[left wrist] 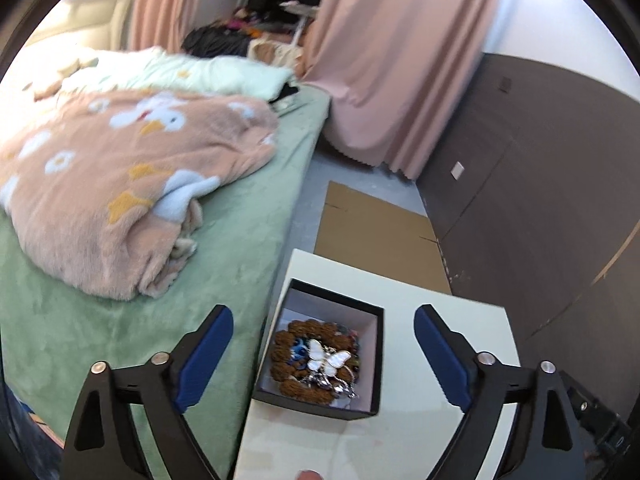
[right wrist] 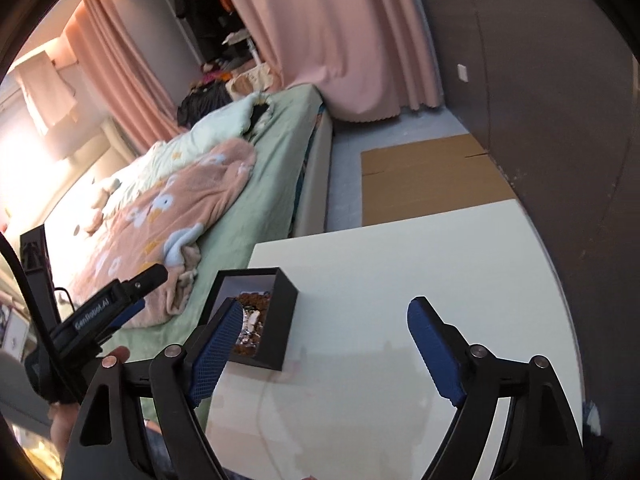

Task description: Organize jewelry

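A small black box (left wrist: 378, 360) with a white lining sits on the white table (left wrist: 440, 320) near its left edge. Inside lie a brown bead bracelet (left wrist: 286, 338), a white butterfly brooch (left wrist: 326, 360) and silvery pieces. My left gripper (left wrist: 324, 360) is open and empty, its fingers wide apart on either side of the box and above it. In the right wrist view the box (right wrist: 280, 320) is at the table's (right wrist: 400, 280) left edge. My right gripper (right wrist: 324, 348) is open and empty just right of the box. The left gripper's finger (right wrist: 140, 280) shows at the far left.
A bed with a green sheet (left wrist: 200, 260) and a pink duck blanket (left wrist: 120, 184) lies left of the table. Flat cardboard (left wrist: 380, 236) lies on the floor beyond the table. A dark wall panel (left wrist: 540, 200) runs along the right. Pink curtains (left wrist: 400, 60) hang behind.
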A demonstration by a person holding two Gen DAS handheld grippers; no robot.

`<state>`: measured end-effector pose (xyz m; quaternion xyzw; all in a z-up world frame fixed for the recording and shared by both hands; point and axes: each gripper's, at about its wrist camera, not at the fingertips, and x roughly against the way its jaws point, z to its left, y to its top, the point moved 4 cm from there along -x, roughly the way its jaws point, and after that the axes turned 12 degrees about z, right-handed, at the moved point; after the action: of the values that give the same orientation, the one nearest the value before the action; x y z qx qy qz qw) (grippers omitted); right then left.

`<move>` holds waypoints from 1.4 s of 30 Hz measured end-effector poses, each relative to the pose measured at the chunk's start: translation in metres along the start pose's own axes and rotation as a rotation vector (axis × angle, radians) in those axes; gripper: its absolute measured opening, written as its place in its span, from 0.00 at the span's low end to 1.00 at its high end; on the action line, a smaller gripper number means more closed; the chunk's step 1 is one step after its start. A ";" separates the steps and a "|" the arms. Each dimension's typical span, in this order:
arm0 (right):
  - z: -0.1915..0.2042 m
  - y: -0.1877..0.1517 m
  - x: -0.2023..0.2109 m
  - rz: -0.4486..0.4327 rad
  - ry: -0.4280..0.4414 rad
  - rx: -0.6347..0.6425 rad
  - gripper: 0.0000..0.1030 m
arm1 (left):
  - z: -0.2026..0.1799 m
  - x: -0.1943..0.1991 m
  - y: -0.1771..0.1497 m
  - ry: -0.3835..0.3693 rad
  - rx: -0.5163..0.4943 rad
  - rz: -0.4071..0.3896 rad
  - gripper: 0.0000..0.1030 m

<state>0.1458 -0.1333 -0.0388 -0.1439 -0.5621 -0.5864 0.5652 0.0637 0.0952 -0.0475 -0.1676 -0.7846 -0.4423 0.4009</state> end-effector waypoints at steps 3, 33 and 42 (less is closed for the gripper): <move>-0.006 -0.005 0.007 -0.005 -0.029 -0.002 0.82 | -0.013 0.006 -0.009 -0.010 -0.027 -0.012 0.94; -0.045 -0.035 0.022 0.087 -0.115 -0.100 1.00 | -0.058 0.026 -0.043 0.075 -0.141 -0.148 1.00; -0.042 -0.037 0.024 0.088 -0.121 -0.089 1.00 | -0.057 0.026 -0.041 0.080 -0.139 -0.143 1.00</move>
<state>0.1272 -0.1900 -0.0513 -0.2287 -0.5618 -0.5755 0.5484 0.0496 0.0225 -0.0341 -0.1207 -0.7453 -0.5295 0.3868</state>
